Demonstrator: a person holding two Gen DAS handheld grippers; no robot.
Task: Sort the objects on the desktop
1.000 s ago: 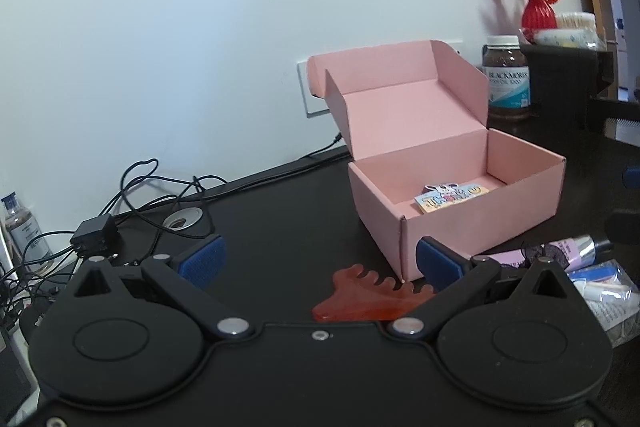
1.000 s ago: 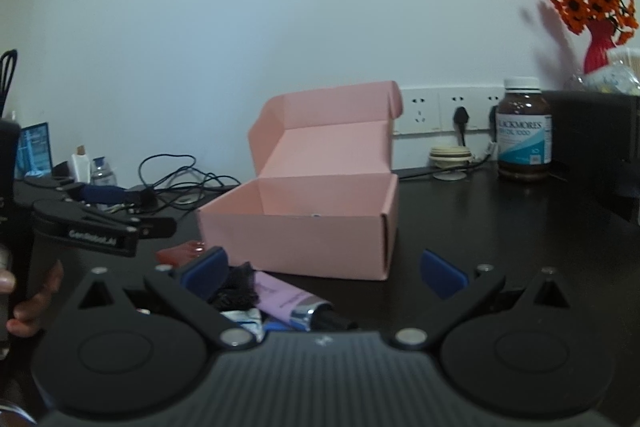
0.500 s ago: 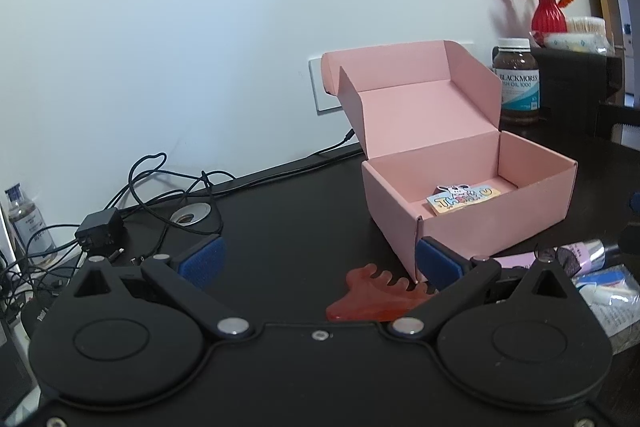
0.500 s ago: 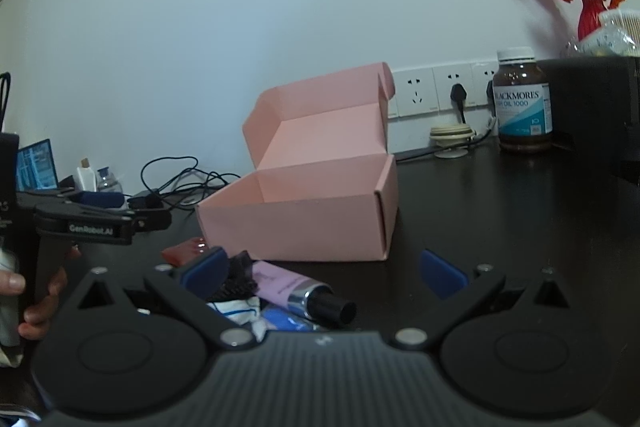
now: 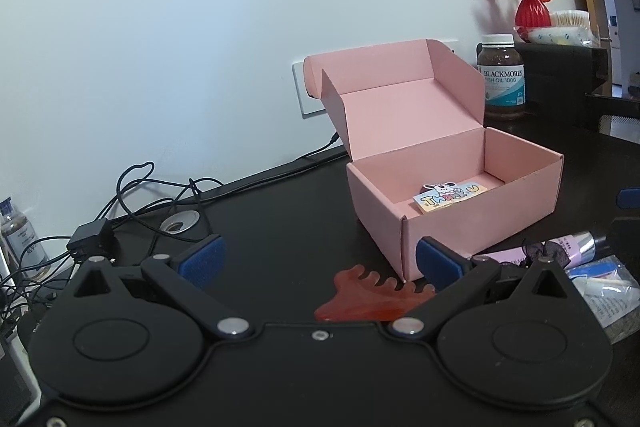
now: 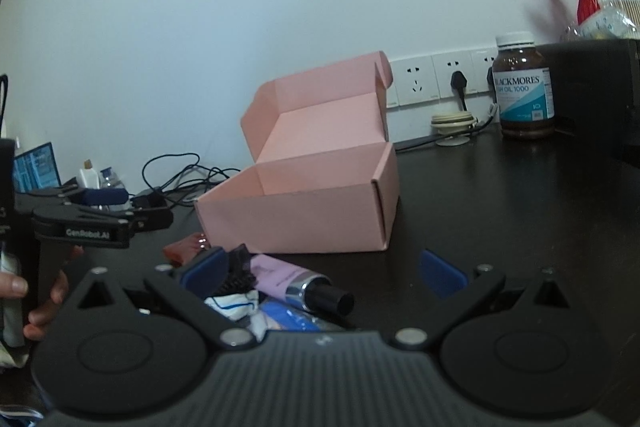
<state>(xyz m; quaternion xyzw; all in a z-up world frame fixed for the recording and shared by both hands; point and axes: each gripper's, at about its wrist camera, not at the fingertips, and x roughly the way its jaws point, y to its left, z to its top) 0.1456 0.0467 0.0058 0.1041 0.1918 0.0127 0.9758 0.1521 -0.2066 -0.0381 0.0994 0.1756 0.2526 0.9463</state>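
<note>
Both my jaws are wide apart, holding nothing. The comb (image 5: 372, 297) lies just ahead of my left gripper (image 5: 318, 259). I think I grab it next, then put it in the box (image 5: 476, 223).

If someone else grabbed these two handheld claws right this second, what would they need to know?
Left gripper: open, empty, hovering by the red comb.
Right gripper: open, empty, over the purple tube and the plastic packets.
Pink box: lid up, on the dark desk, holding only a "Thank U" card.
Left to do: comb, tube and packets lie outside the box, in front of it.
</note>
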